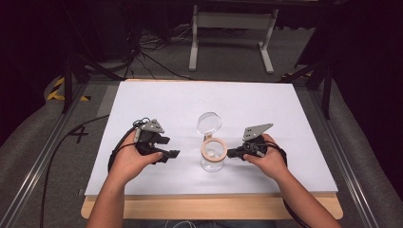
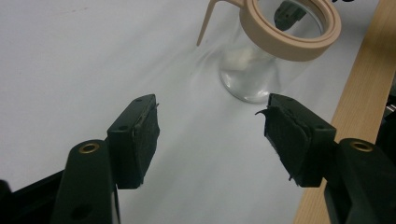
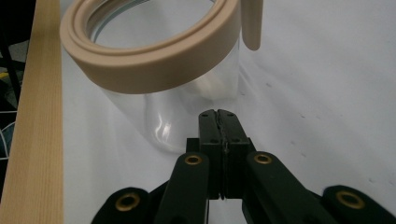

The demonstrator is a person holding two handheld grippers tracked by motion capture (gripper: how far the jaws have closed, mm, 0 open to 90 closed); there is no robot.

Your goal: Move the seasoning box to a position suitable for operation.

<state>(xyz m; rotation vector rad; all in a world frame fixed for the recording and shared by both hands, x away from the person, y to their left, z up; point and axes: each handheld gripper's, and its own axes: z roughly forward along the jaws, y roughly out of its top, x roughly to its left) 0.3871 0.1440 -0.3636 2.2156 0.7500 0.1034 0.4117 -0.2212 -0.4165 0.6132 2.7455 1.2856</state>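
**Two claws flanking an open glass jar**

Left claw (image 2: pixel 212 140) has its jaws spread wide, holding nothing, lower middle of its own view. Right claw (image 3: pixel 219 116) is pinched closed on nothing, tips just beside the glass jar (image 1: pixel 212 154). Jar stands at center of the white counter (image 1: pixel 266 104), tan rim, clear lid (image 1: pixel 209 122) flipped open behind.

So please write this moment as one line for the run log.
jar: upright, lid open | left gripper: open, apart from jar | right gripper: shut, empty, tips at jar wall
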